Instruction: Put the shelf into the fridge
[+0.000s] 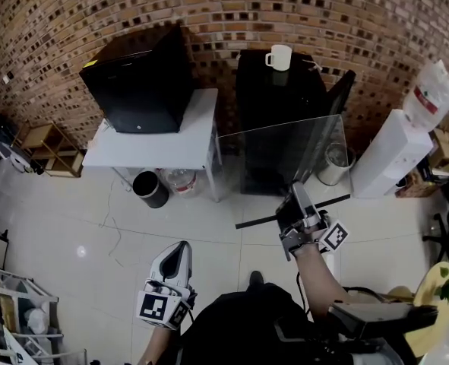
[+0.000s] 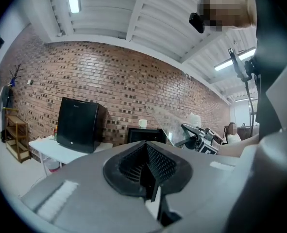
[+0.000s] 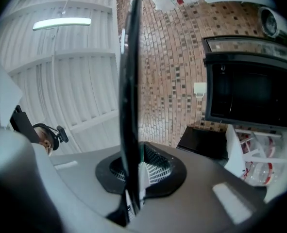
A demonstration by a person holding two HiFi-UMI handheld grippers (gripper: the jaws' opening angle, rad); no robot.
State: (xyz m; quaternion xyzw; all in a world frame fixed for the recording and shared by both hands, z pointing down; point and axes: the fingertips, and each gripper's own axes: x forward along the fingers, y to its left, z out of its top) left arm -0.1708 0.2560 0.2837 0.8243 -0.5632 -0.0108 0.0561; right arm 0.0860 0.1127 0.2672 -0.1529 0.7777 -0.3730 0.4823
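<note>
A clear glass shelf (image 1: 285,154) with a dark front rail hangs tilted in the air in front of the low black fridge (image 1: 273,97), whose door (image 1: 339,90) stands open to the right. My right gripper (image 1: 294,204) is shut on the shelf's dark rail. In the right gripper view the shelf (image 3: 129,96) runs edge-on straight up from between the pads of the right gripper (image 3: 133,178). My left gripper (image 1: 181,249) hangs low at the left, shut and holding nothing. In the left gripper view the left gripper (image 2: 150,174) has its pads together.
A white mug (image 1: 279,57) sits on the fridge. Left of it a black cabinet (image 1: 144,82) stands on a white table (image 1: 159,147), with a black bin (image 1: 150,188) below. A metal bin (image 1: 334,162) and a white water dispenser (image 1: 395,154) stand at the right.
</note>
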